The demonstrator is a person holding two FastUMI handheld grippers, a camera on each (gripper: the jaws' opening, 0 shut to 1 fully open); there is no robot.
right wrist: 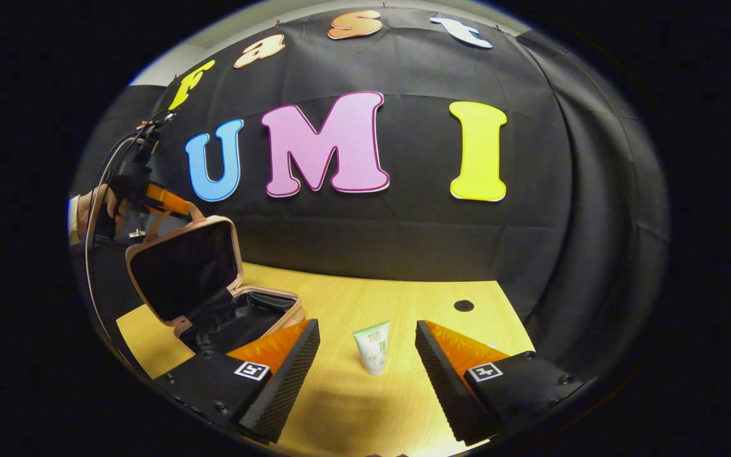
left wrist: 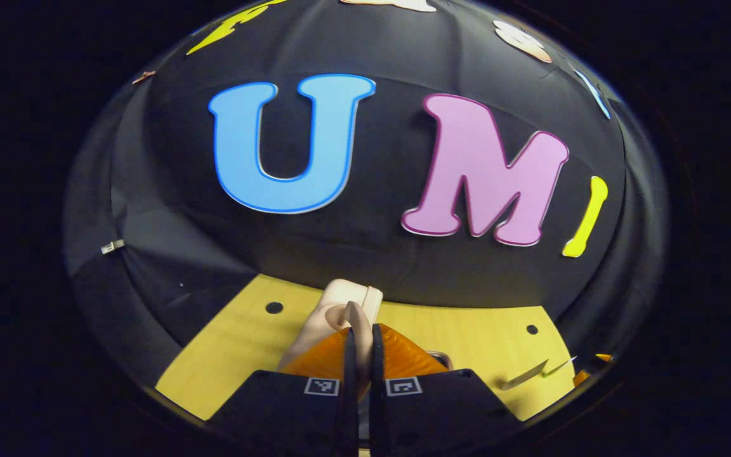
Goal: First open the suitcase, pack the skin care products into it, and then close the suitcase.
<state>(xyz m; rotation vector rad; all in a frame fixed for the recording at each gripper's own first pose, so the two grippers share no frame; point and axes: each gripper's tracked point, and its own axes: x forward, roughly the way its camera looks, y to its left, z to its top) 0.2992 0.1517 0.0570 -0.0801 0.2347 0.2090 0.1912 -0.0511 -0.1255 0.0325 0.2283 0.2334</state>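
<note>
Suitcase point(right wrist: 210, 285) stands open on the wooden table point(right wrist: 365, 406), its lid raised upright above the dark-lined lower shell. In the left gripper view, the left gripper point(left wrist: 360, 339) has its two fingers brought together almost flat, with a thin pale tab or handle piece point(left wrist: 348, 317) of the case pinched between them; the pale lid edge point(left wrist: 346, 298) rises just beyond the fingertips. In the right gripper view the same gripper appears far off at the top edge of the lid, held by a hand point(right wrist: 96, 209) with a cable looping down beside it.

The right gripper point(right wrist: 367, 346) is spread wide and holds nothing. A small tube of skin care product point(right wrist: 372, 346) stands upright on the table between its fingers, slightly ahead of them and touching neither. The tube sits to the right of the suitcase, near it but apart, with bare tabletop between them.

To the right of the suitcase the table runs open as far as its back edge, which meets the black cloth wall point(right wrist: 403, 241); a small round hole point(right wrist: 464, 305) in the tabletop lies behind the tube. To the left of the suitcase only a narrow strip of table shows before the edge.

The near corner of the lower shell is hidden behind the right gripper's left finger. The inside of the case is dark and its contents cannot be made out.
</note>
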